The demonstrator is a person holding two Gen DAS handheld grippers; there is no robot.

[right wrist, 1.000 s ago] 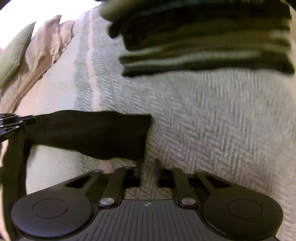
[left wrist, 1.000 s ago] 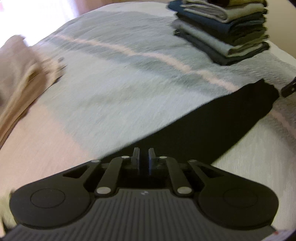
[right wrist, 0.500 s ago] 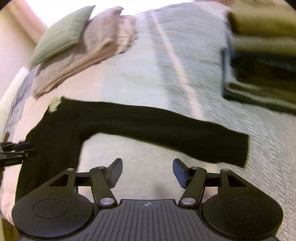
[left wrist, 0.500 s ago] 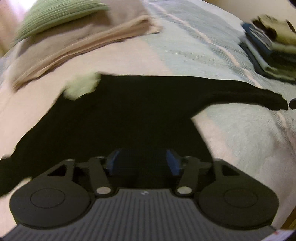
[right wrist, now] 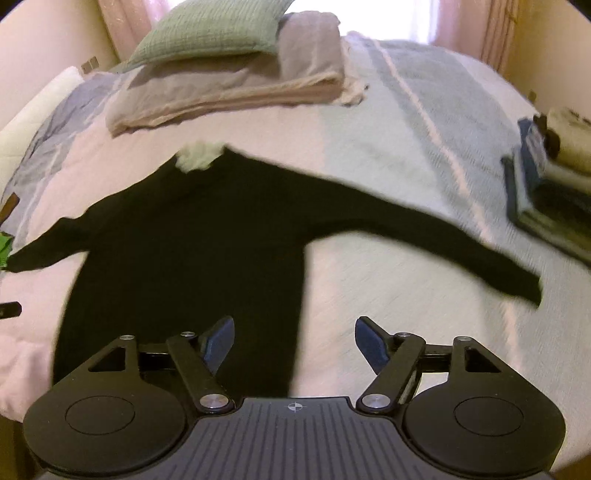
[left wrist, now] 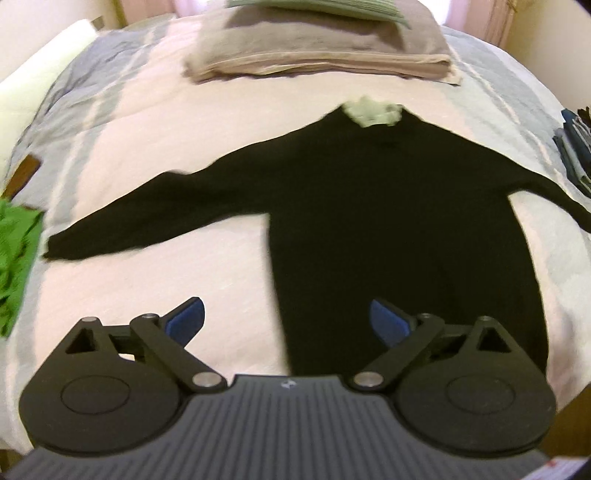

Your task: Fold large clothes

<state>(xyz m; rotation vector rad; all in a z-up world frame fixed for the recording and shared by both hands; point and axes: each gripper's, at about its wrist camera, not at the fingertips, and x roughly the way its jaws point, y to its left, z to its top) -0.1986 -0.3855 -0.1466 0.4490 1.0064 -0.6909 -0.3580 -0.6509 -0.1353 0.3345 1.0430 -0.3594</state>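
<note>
Black long-sleeved sweater (left wrist: 388,229) lies flat on the bed (left wrist: 155,288), both sleeves spread out to the sides, pale collar (left wrist: 373,114) at the far end toward 12 o'clock, hem toward the cameras at 6 o'clock. Left tool (left wrist: 286,321) hangs above the bed near the hem; sweater body runs from 12 to about 3 o'clock of it, body's left edge passes between the blue pads, left sleeve stretches out toward 10 o'clock. Left tool jaws spread wide and opening, nothing gripped, pads clear of the cloth. Right tool (right wrist: 293,343) also above the hem end; sweater body sits at 10 to 12 o'clock of it, body's right edge under the gap between the fingers, right sleeve reaches out toward 2 o'clock. Right tool jaws wide apart and opening, empty, touching nothing. Tip of the other tool shows at the left edge of the right wrist view, about 9 o'clock. Folded beige blanket (left wrist: 317,55) with green pillow (right wrist: 214,29) on it beyond the collar at 12 o'clock. Stack of folded clothes (right wrist: 550,181) on the bed at 2 o'clock in the right view. Green fabric (left wrist: 16,262) at 9 o'clock at the bed edge in the left view. Both views blurry.
</note>
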